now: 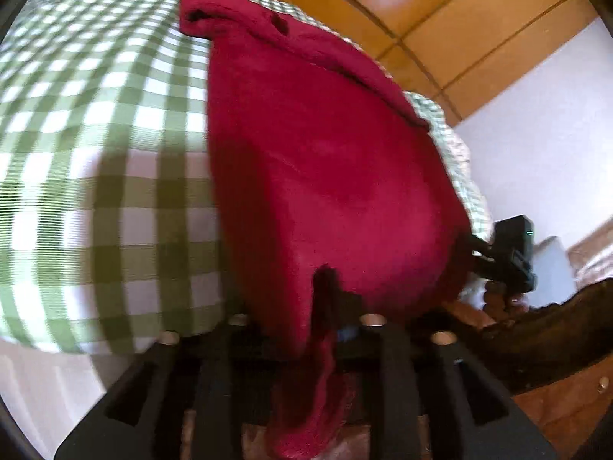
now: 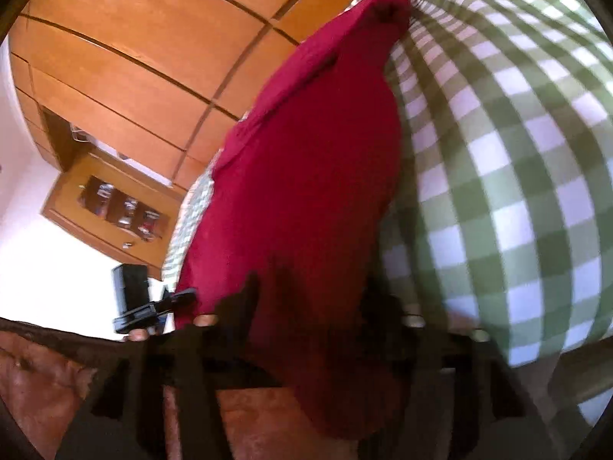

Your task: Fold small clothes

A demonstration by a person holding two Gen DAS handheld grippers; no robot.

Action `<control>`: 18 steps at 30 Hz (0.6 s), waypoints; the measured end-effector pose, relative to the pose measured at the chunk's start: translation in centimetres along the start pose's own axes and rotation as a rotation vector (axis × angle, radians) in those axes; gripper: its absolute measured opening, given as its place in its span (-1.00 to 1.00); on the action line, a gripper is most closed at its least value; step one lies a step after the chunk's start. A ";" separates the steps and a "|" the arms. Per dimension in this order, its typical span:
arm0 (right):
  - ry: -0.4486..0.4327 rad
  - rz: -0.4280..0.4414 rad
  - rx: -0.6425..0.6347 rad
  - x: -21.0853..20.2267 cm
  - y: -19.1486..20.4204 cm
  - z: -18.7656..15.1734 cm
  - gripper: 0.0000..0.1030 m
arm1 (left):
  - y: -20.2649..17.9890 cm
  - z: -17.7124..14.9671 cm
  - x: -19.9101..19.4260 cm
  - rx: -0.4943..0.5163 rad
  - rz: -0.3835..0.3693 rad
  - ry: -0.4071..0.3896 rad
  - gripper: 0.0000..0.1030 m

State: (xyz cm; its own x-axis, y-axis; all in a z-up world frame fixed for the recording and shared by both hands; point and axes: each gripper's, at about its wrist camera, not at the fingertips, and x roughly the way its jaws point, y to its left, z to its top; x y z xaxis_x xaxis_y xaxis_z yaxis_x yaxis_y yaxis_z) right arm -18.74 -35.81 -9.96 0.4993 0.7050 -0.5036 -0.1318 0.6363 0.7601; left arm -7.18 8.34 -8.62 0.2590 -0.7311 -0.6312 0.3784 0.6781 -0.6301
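The red garment (image 1: 325, 176) lies lengthwise on the green-checked cloth (image 1: 95, 153), its near hem hanging over the edge toward both claws. The left gripper (image 1: 329, 306) has cloth running between its part-open jaws; whether the pads press on it I cannot tell through the blur. The right gripper (image 2: 318, 318) likewise straddles the hem, jaws partly apart, grip unclear. If either claw lets go early or pulls unevenly, I reckon the hem slides off the edge or the fold lands skewed. Counted: one garment, one checked cloth, two grippers, and one wooden cabinet (image 2: 115, 207) beyond.
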 end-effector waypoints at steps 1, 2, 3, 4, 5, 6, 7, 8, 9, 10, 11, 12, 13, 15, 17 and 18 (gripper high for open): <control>0.008 0.002 0.003 0.0 -0.2 -0.2 0.16 | 0.1 0.1 0.1 -0.011 -0.038 -0.002 -0.05; 0.015 0.005 0.009 0.0 -0.3 -0.3 0.16 | 0.0 0.1 0.3 -0.019 -0.069 -0.003 0.09; 0.023 0.011 0.017 0.0 -0.6 -0.8 0.16 | -0.1 0.1 0.5 -0.022 -0.084 -0.002 0.11; 0.027 0.011 0.020 0.2 -0.9 -1.1 0.12 | -0.4 0.1 0.6 -0.018 -0.081 0.001 0.12; 0.032 0.003 0.016 0.3 -0.9 -1.5 0.07 | -0.5 -0.1 0.6 -0.012 -0.076 0.005 0.12; 0.044 -0.012 0.004 0.4 -0.9 -1.6 -0.06 | -0.7 -0.1 0.8 -0.009 -0.074 0.008 0.12; 0.057 -0.021 -0.006 0.6 -0.7 -1.6 -0.29 | -0.8 0.0 1.0 -0.010 -0.073 0.013 0.12; 0.072 -0.026 -0.017 0.7 -0.7 -1.8 -0.44 | -0.9 0.2 1.2 -0.015 -0.076 0.018 0.12; 0.086 -0.029 -0.025 0.9 -0.5 -1.7 -0.69 | -1.1 0.3 1.4 -0.020 -0.084 0.029 0.09; 0.086 -0.015 -0.022 0.8 -0.4 -1.5 -0.74 | -1.1 0.6 1.8 -0.038 -0.107 0.050 -0.21; 0.081 0.016 -0.012 0.7 -0.1 -1.1 -0.75 | -1.0 0.6 1.8 -0.053 -0.120 0.063 -0.65; 0.066 0.068 -0.009 0.3 0.3 -0.7 -0.76 | -1.1 0.8 1.5 -0.069 -0.127 0.055 -0.82; 0.041 0.103 -0.022 -0.1 0.9 -0.3 -0.77 | -1.3 1.1 1.1 -0.076 -0.141 0.036 -0.87; -0.015 0.173 -0.038 -1.4 1.9 0.7 -0.77 | -1.6 1.6 -0.5 -0.086 -0.185 -0.030 -0.87; -0.067 0.236 -0.038 -2.5 2.7 1.6 -0.77 | -2.0 2.5 -2.6 -0.110 -0.250 -0.119 -0.87; -0.101 0.278 -0.042 -3.3 3.1 2.1 -0.77 | -2.2 2.9 -3.7 -0.124 -0.285 -0.161 -0.88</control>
State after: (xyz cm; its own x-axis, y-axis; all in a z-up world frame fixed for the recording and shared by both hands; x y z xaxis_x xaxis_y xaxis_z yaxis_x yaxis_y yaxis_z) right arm -19.00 -36.79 -5.07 0.5216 0.8208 -0.2330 -0.3100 0.4368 0.8445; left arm -6.35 9.30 -3.59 0.2991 -0.8884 -0.3483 0.3479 0.4414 -0.8271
